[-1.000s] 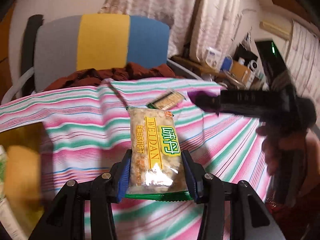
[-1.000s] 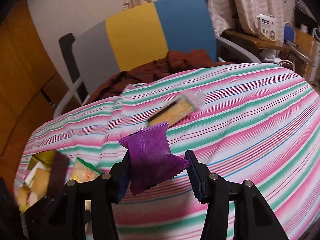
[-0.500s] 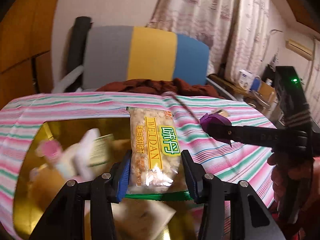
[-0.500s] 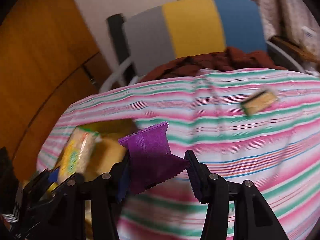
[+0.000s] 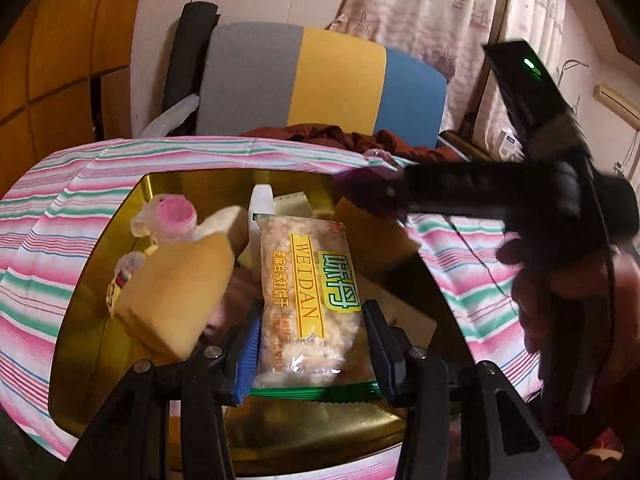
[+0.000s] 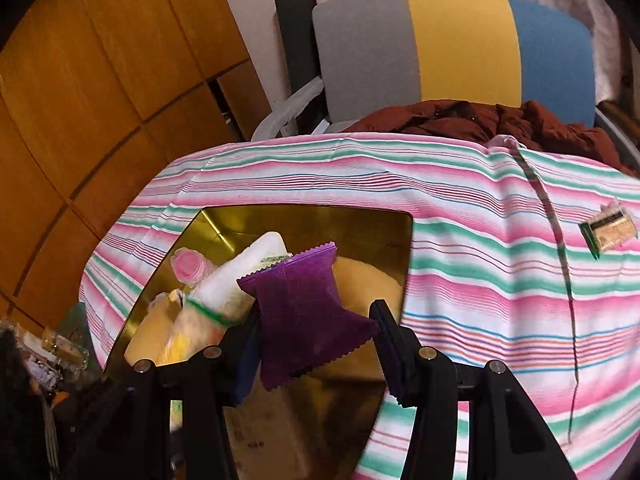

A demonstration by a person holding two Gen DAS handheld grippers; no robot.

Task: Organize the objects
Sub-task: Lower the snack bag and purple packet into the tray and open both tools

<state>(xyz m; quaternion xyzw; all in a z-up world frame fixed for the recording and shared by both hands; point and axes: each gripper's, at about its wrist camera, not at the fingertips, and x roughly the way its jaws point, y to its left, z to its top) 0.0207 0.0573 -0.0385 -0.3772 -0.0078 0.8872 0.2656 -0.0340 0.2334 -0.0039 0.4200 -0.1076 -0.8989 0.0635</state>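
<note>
Snack packets hang over a gold tray (image 5: 96,344) that sits on a table under a striped cloth (image 6: 480,288), each packet pinched in a hand-held tool. The left gripper (image 5: 310,344) clamps a clear cracker packet (image 5: 308,300) by its long sides, the packet's green sealed end toward the camera and its far end reaching over the tray's middle. The right gripper (image 6: 316,332) squeezes a purple sachet (image 6: 304,312) at its waist, holding it above the tray's right half, close to the tray's right rim.

Inside the tray, a tan sponge block (image 5: 176,292) leans against the left wall, a pink-capped bottle (image 5: 176,216) lies near the far left corner, and a white bottle (image 6: 244,272) rests across the middle; the packed contents leave little bare floor, mostly a gold strip along the near edge. A person's hand (image 5: 560,292) grips the right tool's handle just right of the tray, over the cloth.

Right of the tray the cloth lies wide and mostly bare, carrying only a small wrapped biscuit (image 6: 610,228) well away from the tray and a thin dark cord (image 6: 560,248) running across the stripes. Beyond the tray's far rim, a narrow band of cloth runs to the table edge, where a grey, yellow and blue chair (image 6: 460,48) stands with brown clothing (image 6: 480,120) heaped on it.
</note>
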